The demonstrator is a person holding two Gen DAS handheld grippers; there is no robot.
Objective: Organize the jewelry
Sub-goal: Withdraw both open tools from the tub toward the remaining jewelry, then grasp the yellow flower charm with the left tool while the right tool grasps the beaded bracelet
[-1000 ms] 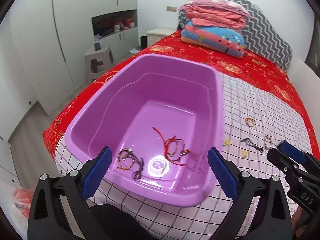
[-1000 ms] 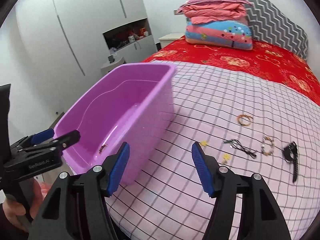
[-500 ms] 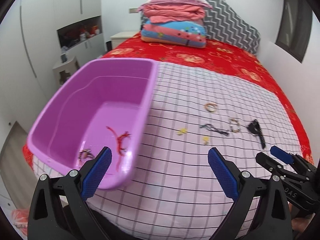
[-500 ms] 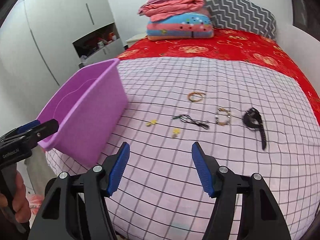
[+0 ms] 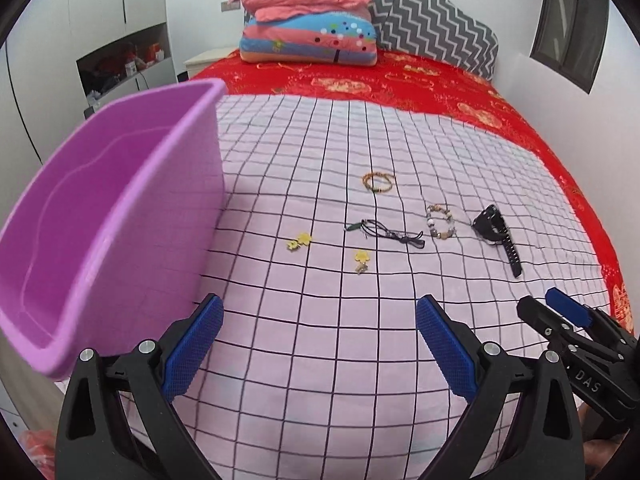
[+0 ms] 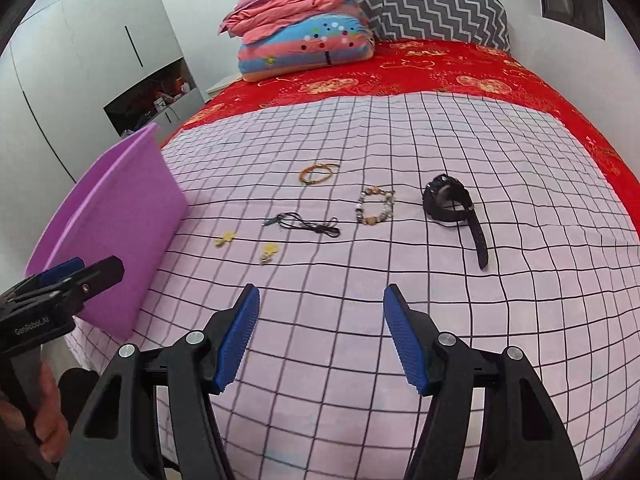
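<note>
Both the left hand-held gripper (image 5: pixel 319 344) and the right hand-held gripper (image 6: pixel 321 338) hang wide open and empty over the near edge of the checked sheet (image 6: pixel 320 360), probably poised to choose a piece. Beyond them, right of the purple tub (image 5: pixel 120 208), lie two yellow charms (image 6: pixel 269 252), a black cord (image 6: pixel 304 224), a beaded bracelet (image 6: pixel 374 206) and a watch (image 6: pixel 452 204). The brown bracelet (image 6: pixel 318 172) lies farthest, none binned yet.

We note a bed (image 5: pixel 440 92) with a red patterned cover, a pink checked sheet (image 5: pixel 320 340) laid over its near end. Folded quilts (image 5: pixel 312 20) are stacked against a grey zigzag headboard (image 5: pixel 432 28). White wardrobes (image 6: pixel 80 80) with an open niche (image 5: pixel 124 56) line the left wall; a dark window (image 5: pixel 568 28) sits on the right.
</note>
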